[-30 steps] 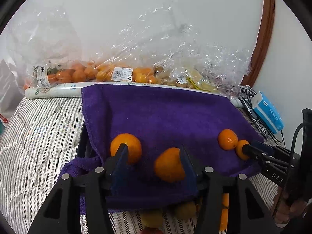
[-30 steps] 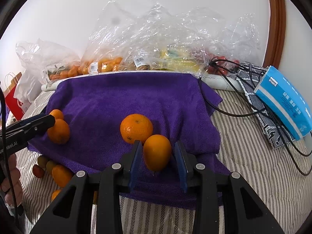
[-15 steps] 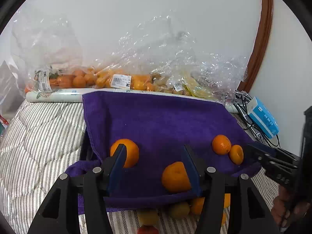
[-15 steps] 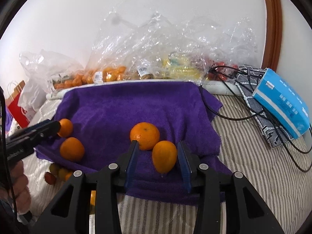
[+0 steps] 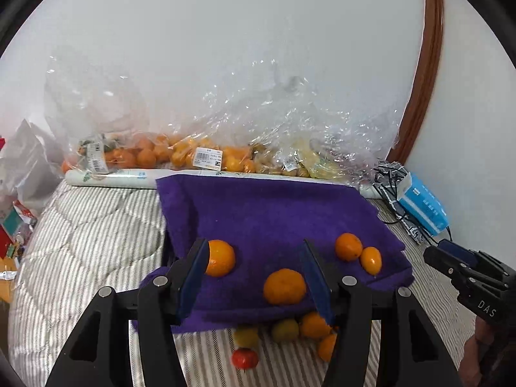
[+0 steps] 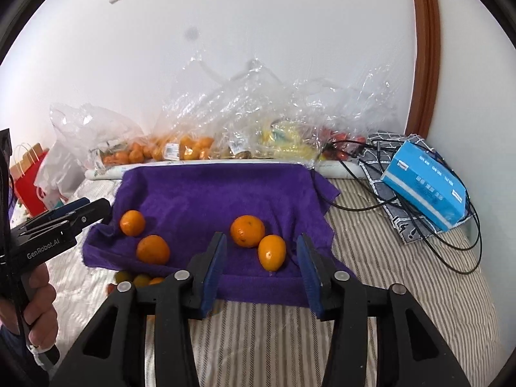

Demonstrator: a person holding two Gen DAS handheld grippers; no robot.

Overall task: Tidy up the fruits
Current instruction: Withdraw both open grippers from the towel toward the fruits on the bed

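A purple towel (image 5: 274, 213) (image 6: 209, 193) lies on the striped bed with several oranges on it. In the left wrist view an orange (image 5: 221, 257) lies beside the left finger, another orange (image 5: 284, 286) lies near the right finger, and two more (image 5: 348, 246) lie at the towel's right end. My left gripper (image 5: 254, 277) is open and empty above the towel's near edge. My right gripper (image 6: 262, 264) is open and empty. A small orange (image 6: 272, 252) lies on the towel beyond its fingers, touching a larger orange (image 6: 247, 230).
Small green, orange and red fruits (image 5: 283, 330) lie on the bed in front of the towel. Clear plastic bags of fruit (image 5: 200, 154) line the wall. A blue tissue box (image 6: 425, 187) and black cables (image 6: 371, 206) lie at the right. A red paper bag (image 6: 27, 177) stands at the left.
Both grippers have opened wider and drawn back and up from the towel. The right gripper has let go of the small orange, which now lies on the towel.
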